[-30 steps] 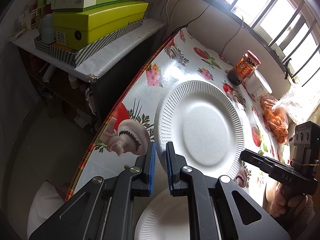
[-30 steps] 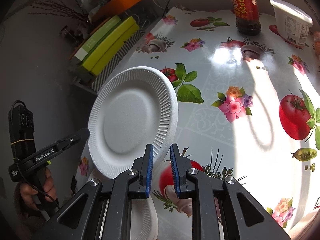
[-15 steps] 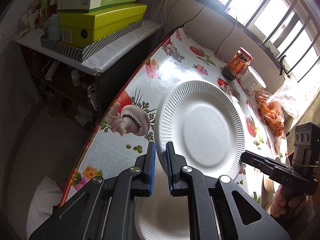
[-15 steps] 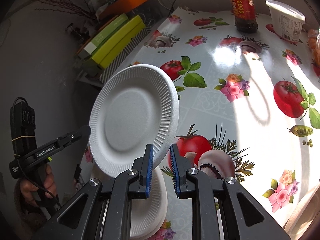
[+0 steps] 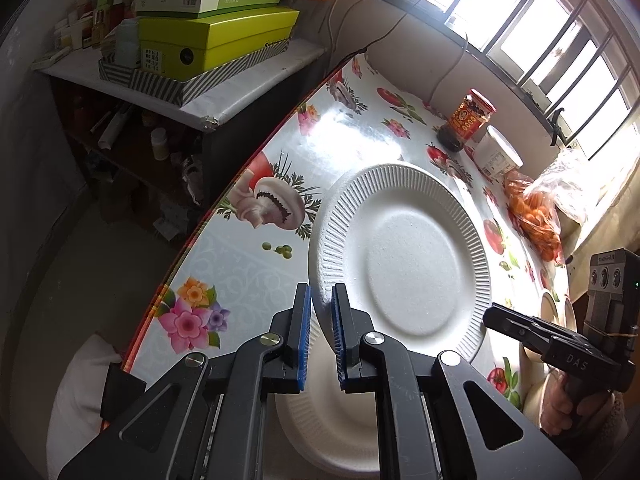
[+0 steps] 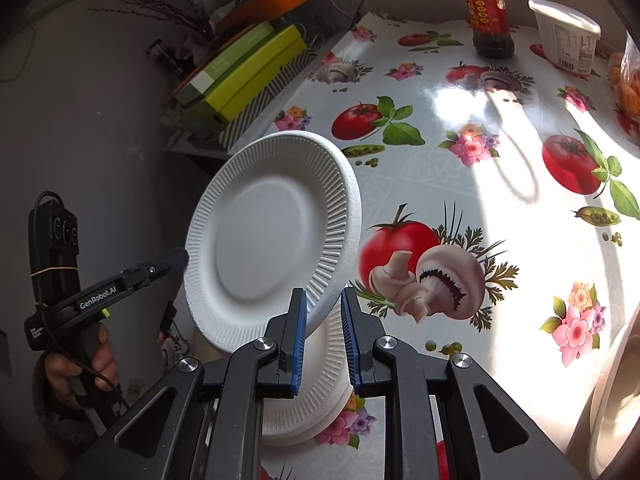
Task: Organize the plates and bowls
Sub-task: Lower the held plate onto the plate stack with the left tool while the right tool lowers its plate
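Note:
A white ribbed paper plate (image 5: 404, 260) (image 6: 272, 232) is held in the air between both grippers, each pinching an opposite rim. My left gripper (image 5: 320, 332) is shut on its near rim; my right gripper (image 6: 324, 336) is shut on the opposite rim. The plate hangs above a stack of white plates (image 5: 332, 424) (image 6: 316, 396) resting on the table (image 6: 460, 184) near its front edge. In the right wrist view the left gripper (image 6: 176, 258) touches the plate's left edge. In the left wrist view the right gripper (image 5: 490, 314) meets the plate's lower right rim.
A red-labelled sauce jar (image 6: 486, 16), a white tub (image 6: 566, 36) and a bag of oranges (image 5: 536, 220) stand at the table's far side. Another white dish (image 6: 612, 396) sits at the right edge. A side shelf with green boxes (image 5: 208, 36) lies beyond the left table edge.
Both grippers have carried the plate toward the table's near end, bringing it over the stack of plates, which now shows more fully beneath it.

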The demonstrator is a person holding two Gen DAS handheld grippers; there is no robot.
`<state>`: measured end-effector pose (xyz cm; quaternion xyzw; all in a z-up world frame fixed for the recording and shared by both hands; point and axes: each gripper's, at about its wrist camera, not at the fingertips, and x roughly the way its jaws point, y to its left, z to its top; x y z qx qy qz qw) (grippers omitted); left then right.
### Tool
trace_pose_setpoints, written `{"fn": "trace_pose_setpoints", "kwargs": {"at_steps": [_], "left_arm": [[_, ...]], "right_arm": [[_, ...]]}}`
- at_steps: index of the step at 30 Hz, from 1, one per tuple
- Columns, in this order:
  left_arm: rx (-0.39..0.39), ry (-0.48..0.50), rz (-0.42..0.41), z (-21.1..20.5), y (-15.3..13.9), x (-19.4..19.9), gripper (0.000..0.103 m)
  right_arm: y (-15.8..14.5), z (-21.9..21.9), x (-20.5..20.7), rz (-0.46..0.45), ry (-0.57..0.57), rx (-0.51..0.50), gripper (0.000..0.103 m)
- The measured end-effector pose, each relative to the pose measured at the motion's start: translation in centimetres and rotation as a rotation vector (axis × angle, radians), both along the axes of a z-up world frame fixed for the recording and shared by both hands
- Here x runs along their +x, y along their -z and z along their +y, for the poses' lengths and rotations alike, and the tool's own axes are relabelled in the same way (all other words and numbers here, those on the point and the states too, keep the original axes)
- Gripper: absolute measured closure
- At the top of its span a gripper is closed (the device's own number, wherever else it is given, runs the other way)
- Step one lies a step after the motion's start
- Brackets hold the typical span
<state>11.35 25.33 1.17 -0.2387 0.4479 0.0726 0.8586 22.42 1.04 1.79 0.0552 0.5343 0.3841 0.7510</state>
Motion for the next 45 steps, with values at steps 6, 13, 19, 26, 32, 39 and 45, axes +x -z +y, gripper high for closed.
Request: {"fn": "trace_pose_setpoints", "kwargs": {"at_steps": [6, 13, 19, 26, 32, 39, 45], "left_arm": [[0.000, -0.001, 0.003, -0.4, 0.3, -1.2, 0.092], [-0.019, -0.018, -0.002, -0.5, 0.8, -3.2, 0.092], [-0.018, -0.022, 0.005, -0.8, 1.2, -4.2, 0.092], [-0.018, -0.019, 0.013, -1.1, 1.6, -5.1, 0.092], [-0.024, -0.013, 0.032, -1.6, 2.4, -5.6, 0.092], [-0.034, -0.014, 0.045, -1.8, 3.0, -5.9, 0.092], [-0.036, -0.009, 0.051, -1.9, 3.1, -5.9, 0.092]], "right_arm": [[0.6, -0.3, -1.3, 0.013, -0.001, -0.005, 0.085], [1.0, -0.6, -3.2, 0.019, -0.013, 0.004, 0.084], [1.5, -0.7, -4.3, 0.028, -0.014, -0.002, 0.084], [1.7, -0.9, -5.1, 0.034, -0.012, -0.005, 0.084], [2.0, -1.0, -5.5, 0.037, -0.012, -0.015, 0.084], [2.6, -1.2, -5.7, 0.047, -0.004, -0.026, 0.084], [2.9, -0.9, -5.6, 0.055, 0.001, -0.033, 0.084]]}}
